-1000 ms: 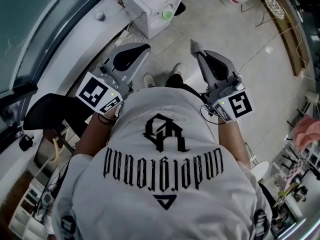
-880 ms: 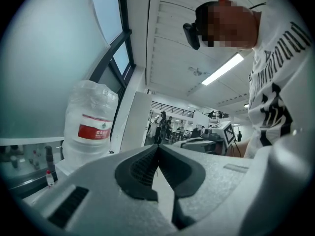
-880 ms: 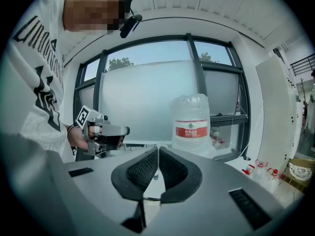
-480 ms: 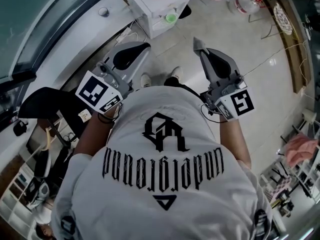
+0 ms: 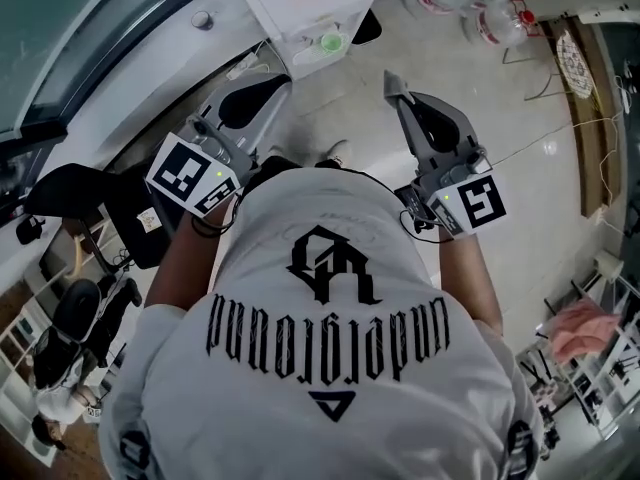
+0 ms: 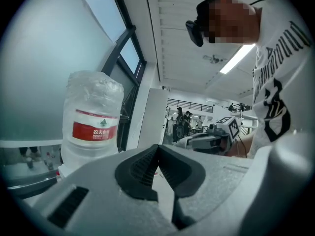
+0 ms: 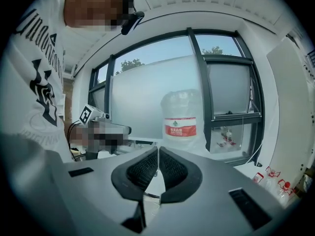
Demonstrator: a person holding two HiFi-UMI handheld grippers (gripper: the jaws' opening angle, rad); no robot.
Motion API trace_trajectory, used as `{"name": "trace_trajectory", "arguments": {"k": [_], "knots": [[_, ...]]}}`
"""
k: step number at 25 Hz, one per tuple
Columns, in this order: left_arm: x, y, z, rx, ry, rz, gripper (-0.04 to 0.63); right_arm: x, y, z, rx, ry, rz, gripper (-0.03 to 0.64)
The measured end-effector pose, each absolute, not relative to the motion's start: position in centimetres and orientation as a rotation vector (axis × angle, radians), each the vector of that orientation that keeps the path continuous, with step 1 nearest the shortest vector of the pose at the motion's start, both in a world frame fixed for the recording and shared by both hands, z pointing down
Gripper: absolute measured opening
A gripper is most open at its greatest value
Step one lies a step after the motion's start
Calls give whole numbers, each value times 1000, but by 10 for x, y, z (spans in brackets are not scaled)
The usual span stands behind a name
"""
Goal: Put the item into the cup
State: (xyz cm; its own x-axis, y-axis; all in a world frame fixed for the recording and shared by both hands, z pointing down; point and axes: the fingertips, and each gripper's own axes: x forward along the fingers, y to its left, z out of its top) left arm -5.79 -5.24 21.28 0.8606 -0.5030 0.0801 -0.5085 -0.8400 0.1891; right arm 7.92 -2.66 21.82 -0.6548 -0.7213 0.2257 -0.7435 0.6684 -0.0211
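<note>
Both the left claw (image 6: 157, 147) and the right claw (image 7: 157, 150) were pressed together on nothing. Neither item nor cup could be picked out, so reaching with them unopened would likely knock the water bottle (image 7: 180, 122).

I hold the left tongs (image 5: 268, 86) in front of my body, pointing forward, with the jaws pressed together and nothing between them. The right tongs (image 5: 393, 80) point the same way, well apart from the left, and their jaws are also closed and empty. My bare left forearm (image 5: 185, 263) and right forearm (image 5: 468, 273) reach forward on either side of my chest.
</note>
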Motion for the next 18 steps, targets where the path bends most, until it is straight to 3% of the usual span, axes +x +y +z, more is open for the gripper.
{"name": "trace_trajectory", "arguments": {"k": [18], "knots": [[-31, -94, 249, 2766, -821, 145, 14, 105, -79, 263, 1113, -2678, 295, 18]]}}
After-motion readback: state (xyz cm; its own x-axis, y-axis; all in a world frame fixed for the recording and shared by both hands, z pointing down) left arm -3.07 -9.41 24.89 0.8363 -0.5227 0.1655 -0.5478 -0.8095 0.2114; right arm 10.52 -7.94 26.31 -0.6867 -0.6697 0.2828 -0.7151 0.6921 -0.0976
